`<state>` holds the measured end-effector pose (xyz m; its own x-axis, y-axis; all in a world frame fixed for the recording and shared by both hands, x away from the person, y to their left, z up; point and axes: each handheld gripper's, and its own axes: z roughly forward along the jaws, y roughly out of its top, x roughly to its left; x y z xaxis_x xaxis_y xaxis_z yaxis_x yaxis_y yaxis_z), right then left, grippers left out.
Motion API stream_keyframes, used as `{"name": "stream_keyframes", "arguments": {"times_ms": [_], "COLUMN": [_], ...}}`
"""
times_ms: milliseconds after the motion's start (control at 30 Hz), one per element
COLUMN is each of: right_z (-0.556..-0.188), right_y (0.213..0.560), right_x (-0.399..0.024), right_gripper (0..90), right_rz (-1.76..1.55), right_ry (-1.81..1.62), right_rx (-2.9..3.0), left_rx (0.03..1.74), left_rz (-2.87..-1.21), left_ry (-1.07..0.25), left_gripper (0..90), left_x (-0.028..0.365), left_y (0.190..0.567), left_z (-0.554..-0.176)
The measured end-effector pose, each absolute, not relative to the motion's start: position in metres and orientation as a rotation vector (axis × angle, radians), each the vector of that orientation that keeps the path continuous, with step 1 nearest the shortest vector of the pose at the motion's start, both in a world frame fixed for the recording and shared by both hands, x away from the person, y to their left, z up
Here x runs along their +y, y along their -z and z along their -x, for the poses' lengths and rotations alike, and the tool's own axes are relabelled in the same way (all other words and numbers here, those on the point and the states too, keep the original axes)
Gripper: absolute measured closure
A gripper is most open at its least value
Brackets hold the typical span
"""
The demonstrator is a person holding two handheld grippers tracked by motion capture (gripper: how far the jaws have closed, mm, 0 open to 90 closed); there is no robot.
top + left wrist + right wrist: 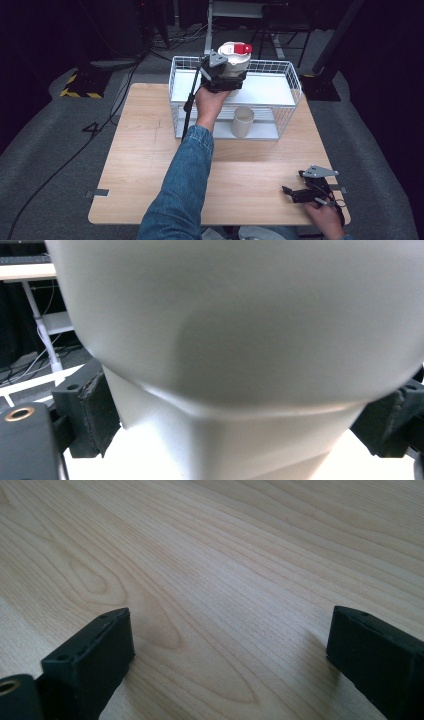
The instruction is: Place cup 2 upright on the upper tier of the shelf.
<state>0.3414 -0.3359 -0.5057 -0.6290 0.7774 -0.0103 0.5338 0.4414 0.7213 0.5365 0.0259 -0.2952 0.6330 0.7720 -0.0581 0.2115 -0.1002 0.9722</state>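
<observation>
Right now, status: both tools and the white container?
Left tool shut on white container, held over the wire rack top shelf. Right tool open, empty, low over table. White cup on shelf below, apart.

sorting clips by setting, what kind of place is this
Probably a lab or recording studio, not a home: a lone wooden table on grey carpet, dark surroundings with cables and equipment stands behind. The left gripper holds a white container over a wire rack.

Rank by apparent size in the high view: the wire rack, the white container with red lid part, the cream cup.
1. wire rack, clearly largest.
2. white container, held at the rack's top by the left gripper.
3. cream cup; it looks similar to the container, so this ranking is unsure.
</observation>
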Motion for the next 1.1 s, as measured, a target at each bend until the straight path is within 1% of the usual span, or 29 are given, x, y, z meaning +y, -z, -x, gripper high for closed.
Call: {"name": "stream_keyframes", "arguments": {"times_ms": [67, 100, 300, 633, 1100], "right_z": [-0.341, -0.341, -0.341, -0.341, -0.341], "right_y": [0.506, 0.506, 0.506, 0.506, 0.506], "right_x": [-0.336, -0.336, -0.336, -0.336, -0.336], "right_gripper": [5.0, 5.0, 5.0, 5.0, 5.0], "right_rz": [-1.118, -1.119, -1.118, -1.126, -1.12], "right_ry": [-0.998, -0.998, -0.998, -1.001, -0.998], "right_rx": [2.357, 2.357, 2.357, 2.355, 2.359], "left_rx": [0.83, 0.824, 0.79, 0.755, 0.707], "left_rz": [-1.632, -1.632, -1.651, -1.676, -1.678], "left_ry": [-0.604, -0.601, -0.576, -0.585, -0.59], "left_gripper": [0.3, 0.0, 0.0, 0.0, 0.0], "left_x": [0.025, 0.026, 0.03, 0.045, 0.071], "left_y": [0.294, 0.293, 0.29, 0.278, 0.269], "left_z": [-0.535, -0.535, -0.529, -0.511, -0.464]}}
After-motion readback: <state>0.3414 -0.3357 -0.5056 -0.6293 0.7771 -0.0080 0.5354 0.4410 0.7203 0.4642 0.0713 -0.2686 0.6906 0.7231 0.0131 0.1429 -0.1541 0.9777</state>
